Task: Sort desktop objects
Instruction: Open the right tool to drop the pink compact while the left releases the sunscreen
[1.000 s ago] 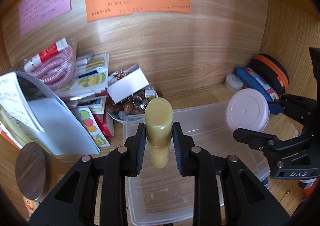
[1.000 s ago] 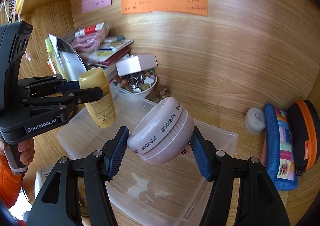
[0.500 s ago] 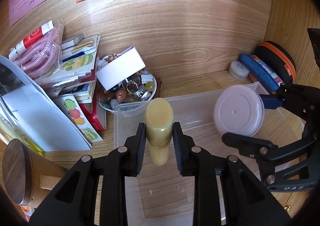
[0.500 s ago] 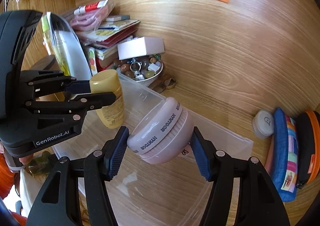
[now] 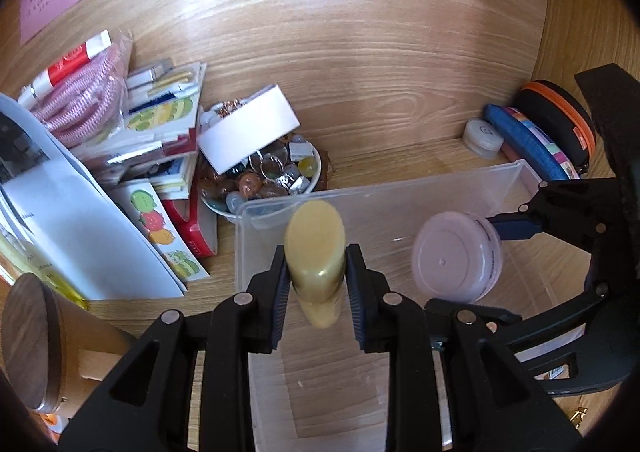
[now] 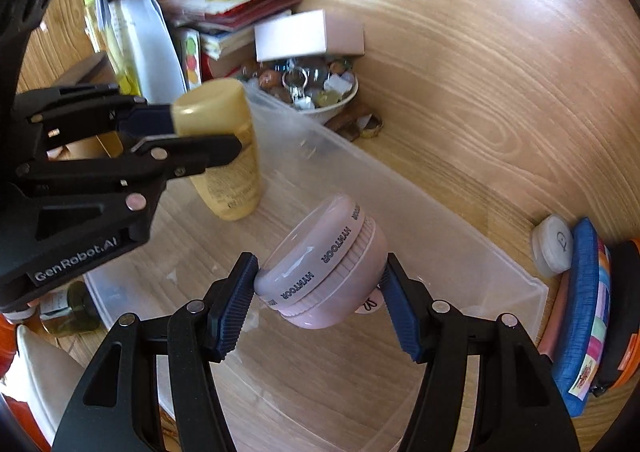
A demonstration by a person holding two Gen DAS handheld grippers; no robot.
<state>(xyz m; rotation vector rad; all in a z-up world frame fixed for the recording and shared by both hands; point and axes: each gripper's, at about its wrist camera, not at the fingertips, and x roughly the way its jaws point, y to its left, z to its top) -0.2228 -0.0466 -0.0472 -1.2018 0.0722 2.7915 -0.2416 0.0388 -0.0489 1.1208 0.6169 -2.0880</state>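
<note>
My left gripper [image 5: 316,272] is shut on a yellow bottle [image 5: 316,252], held upright over the left end of a clear plastic bin [image 5: 400,187]. The bottle [image 6: 224,155] and left gripper [image 6: 188,135] also show in the right wrist view, low inside the bin [image 6: 440,211]. My right gripper [image 6: 320,284] is shut on a pink round jar [image 6: 324,264] marked HYNTOOR, tilted, inside the bin near its middle. The jar [image 5: 458,256] and right gripper [image 5: 480,264] show at the right of the left wrist view.
A white bowl of stones and keyrings [image 5: 264,179] with a white box [image 5: 248,131] on it sits behind the bin. Stacked books and papers [image 5: 120,155] lie left. A small white jar [image 5: 482,137], blue pouch [image 5: 528,147] and orange-black case [image 5: 560,119] stand right.
Both grippers have moved down toward the bin with their loads; the bottle and the pink jar now sit lower inside its walls.
</note>
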